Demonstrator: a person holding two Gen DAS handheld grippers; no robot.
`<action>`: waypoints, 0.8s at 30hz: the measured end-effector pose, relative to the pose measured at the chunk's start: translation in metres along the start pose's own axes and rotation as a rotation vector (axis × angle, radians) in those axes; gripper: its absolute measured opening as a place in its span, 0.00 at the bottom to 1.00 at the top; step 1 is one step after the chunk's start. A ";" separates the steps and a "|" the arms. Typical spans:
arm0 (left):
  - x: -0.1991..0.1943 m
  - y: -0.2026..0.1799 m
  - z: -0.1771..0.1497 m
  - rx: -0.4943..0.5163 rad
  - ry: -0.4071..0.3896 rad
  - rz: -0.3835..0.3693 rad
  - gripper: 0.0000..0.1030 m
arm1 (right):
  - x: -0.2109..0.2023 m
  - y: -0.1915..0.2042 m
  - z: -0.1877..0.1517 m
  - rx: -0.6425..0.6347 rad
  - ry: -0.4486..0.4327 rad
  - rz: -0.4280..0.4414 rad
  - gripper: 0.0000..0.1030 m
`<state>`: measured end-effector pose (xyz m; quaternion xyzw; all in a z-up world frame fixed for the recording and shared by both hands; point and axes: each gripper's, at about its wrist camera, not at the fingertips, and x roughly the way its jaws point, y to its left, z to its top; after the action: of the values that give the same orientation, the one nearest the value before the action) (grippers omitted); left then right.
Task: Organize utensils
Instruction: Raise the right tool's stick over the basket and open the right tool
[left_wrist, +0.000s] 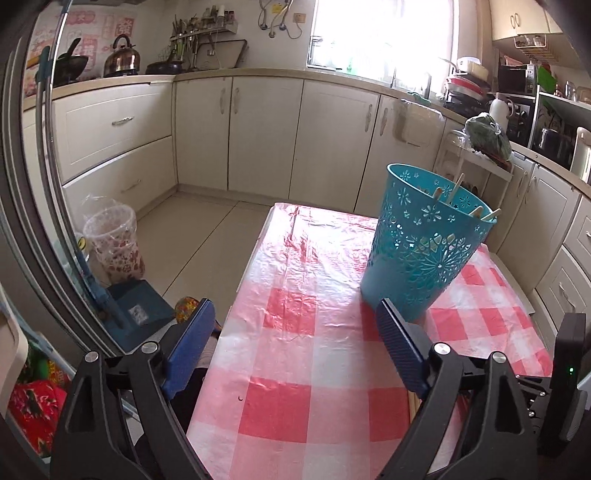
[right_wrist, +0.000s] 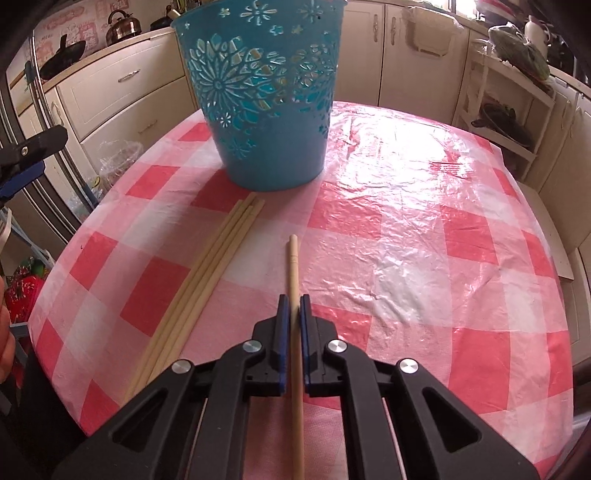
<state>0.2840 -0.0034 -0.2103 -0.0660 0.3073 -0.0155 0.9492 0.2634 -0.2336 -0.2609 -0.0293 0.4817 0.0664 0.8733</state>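
A teal perforated basket (right_wrist: 262, 99) stands on the red-and-white checked table (right_wrist: 424, 229); in the left wrist view (left_wrist: 424, 243) several wooden sticks poke out of its top. My right gripper (right_wrist: 294, 301) is shut on a single wooden chopstick (right_wrist: 293, 266) that points toward the basket. Several more chopsticks (right_wrist: 207, 269) lie in a bundle on the cloth to its left, tips near the basket's base. My left gripper (left_wrist: 295, 314) is open and empty, above the table's near-left edge, the basket beyond its right finger.
Cream kitchen cabinets (left_wrist: 266, 129) line the room behind the table. A plastic-lined bin (left_wrist: 114, 243) stands on the floor to the left. A white rack (right_wrist: 506, 110) stands beyond the table's far right. The left gripper also shows at the right wrist view's left edge (right_wrist: 22, 162).
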 end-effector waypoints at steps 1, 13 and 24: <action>0.000 0.002 -0.001 -0.007 0.005 -0.004 0.82 | 0.000 0.003 0.001 -0.018 0.003 -0.018 0.06; -0.006 0.020 -0.012 -0.064 0.034 -0.008 0.82 | -0.103 -0.021 0.031 0.198 -0.329 0.345 0.06; -0.020 0.017 -0.010 -0.081 0.005 -0.029 0.82 | -0.136 -0.010 0.178 0.256 -0.753 0.273 0.06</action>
<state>0.2621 0.0139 -0.2092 -0.1087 0.3090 -0.0169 0.9447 0.3424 -0.2353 -0.0515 0.1701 0.1329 0.1273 0.9681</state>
